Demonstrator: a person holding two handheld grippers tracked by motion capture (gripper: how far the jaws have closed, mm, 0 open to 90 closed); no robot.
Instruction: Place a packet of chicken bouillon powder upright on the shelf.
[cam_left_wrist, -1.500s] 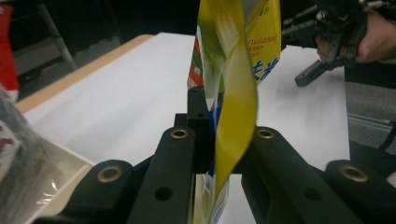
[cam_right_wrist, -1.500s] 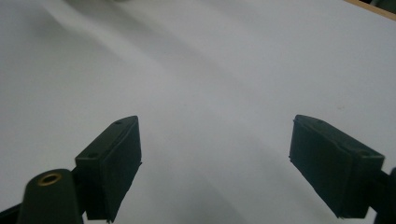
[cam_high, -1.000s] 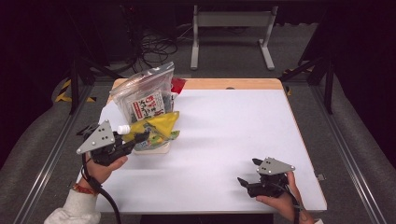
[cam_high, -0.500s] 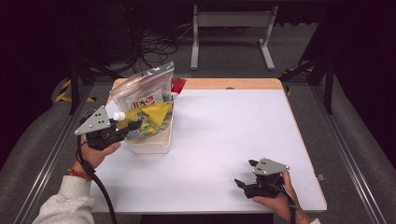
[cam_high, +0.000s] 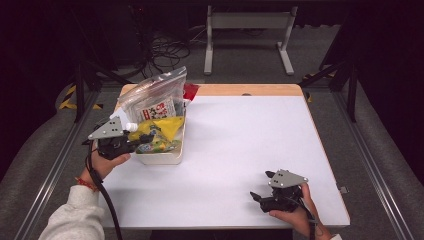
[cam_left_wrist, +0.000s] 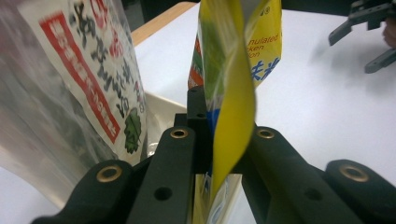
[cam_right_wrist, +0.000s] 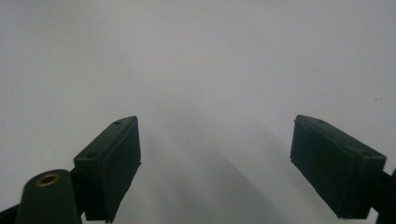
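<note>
The yellow packet (cam_left_wrist: 233, 116) sits pinched between the jaws of your left tool (cam_high: 131, 144), held over the white tub (cam_high: 162, 156) at the tabletop's (cam_high: 240, 140) left edge. A clear printed bag (cam_high: 152, 97) stands in that tub just behind it. Your right tool (cam_high: 264, 196) rests low on the tabletop, well apart, its jaws spread wide with nothing between them.

White table (cam_high: 240, 145), metal stand (cam_high: 247, 30), floor cables (cam_high: 165, 47)

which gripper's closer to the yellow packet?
Left. The left gripper is shut on the yellow packet at the white bin; the right gripper rests open, far across the table.
</note>
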